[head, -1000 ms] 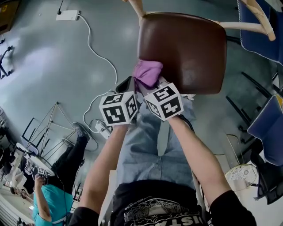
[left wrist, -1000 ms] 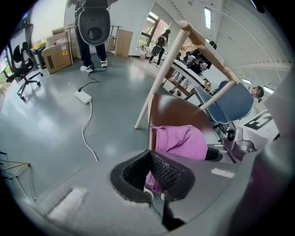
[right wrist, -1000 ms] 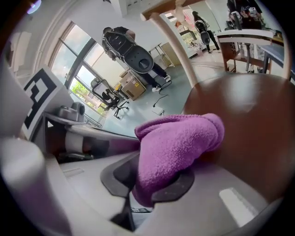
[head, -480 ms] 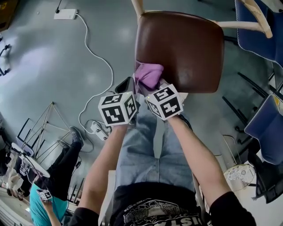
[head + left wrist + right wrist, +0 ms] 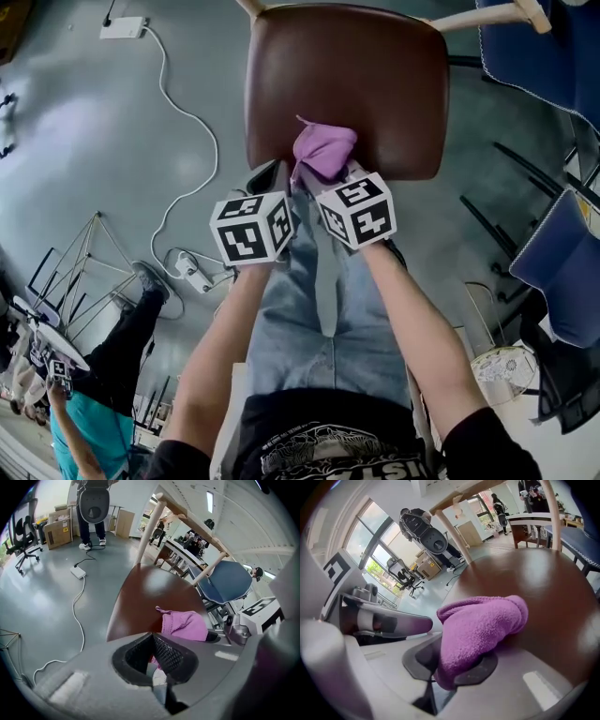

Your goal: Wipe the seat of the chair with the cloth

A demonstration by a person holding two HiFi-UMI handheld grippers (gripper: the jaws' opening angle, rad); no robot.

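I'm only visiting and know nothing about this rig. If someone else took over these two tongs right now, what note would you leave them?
Right tongs: shut on the purple cloth, which rests on the brown chair seat near its front edge.
Left tongs: shut, holding nothing, beside the right ones at the seat's front edge.
Done: cloth gripped and set on the seat. How much has been wiped cannot be told.
Left: probably sweep the cloth over the rest of the seat, toward the back.
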